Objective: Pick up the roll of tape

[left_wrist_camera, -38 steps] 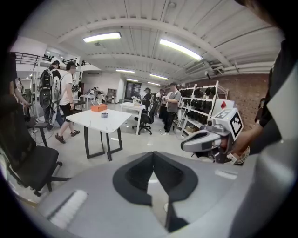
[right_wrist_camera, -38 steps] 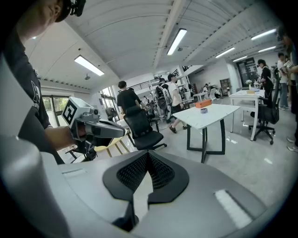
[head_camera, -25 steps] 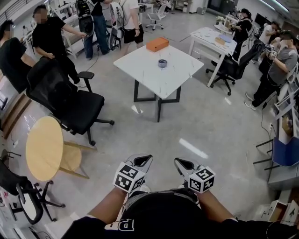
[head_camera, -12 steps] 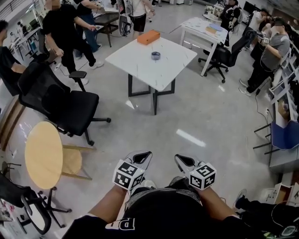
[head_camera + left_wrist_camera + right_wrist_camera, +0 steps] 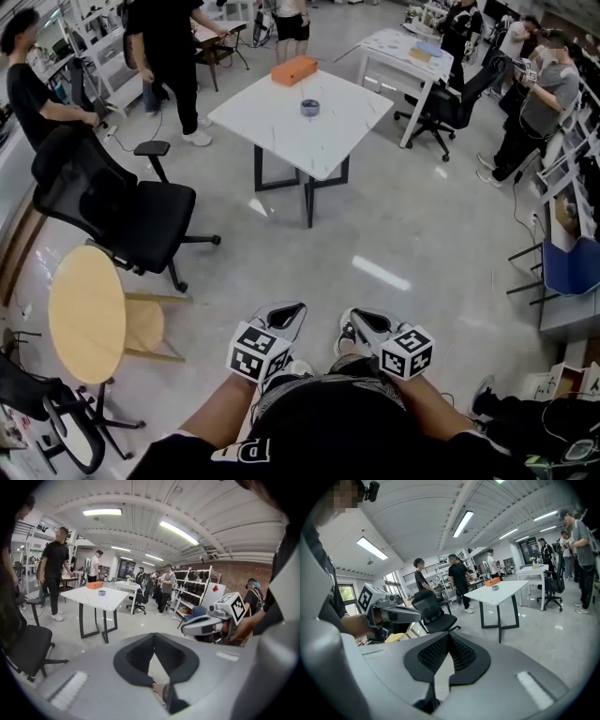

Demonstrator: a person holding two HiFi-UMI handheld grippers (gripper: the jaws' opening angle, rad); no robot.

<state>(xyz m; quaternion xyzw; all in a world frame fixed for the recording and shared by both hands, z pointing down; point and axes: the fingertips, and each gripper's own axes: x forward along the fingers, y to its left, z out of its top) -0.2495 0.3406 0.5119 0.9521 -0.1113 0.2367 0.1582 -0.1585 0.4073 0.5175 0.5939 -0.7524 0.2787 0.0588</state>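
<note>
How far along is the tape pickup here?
Nothing done yet: the roll of tape sits on the white table, far across the floor. In hand: only the approach; left gripper and right gripper are shut, empty, close to the person's body. Remaining: reach the table, open a gripper, grasp, lift.

- 2 grippers: left gripper (image 5: 284, 317), right gripper (image 5: 364, 325)
- 1 roll of tape (image 5: 310, 108)
- 1 orange box (image 5: 294, 69)
- 2 white tables (image 5: 349, 131) (image 5: 384, 43)
- 1 round wooden table (image 5: 86, 302)
- 3 black office chairs (image 5: 117, 208) (image 5: 454, 99) (image 5: 58, 429)
</note>
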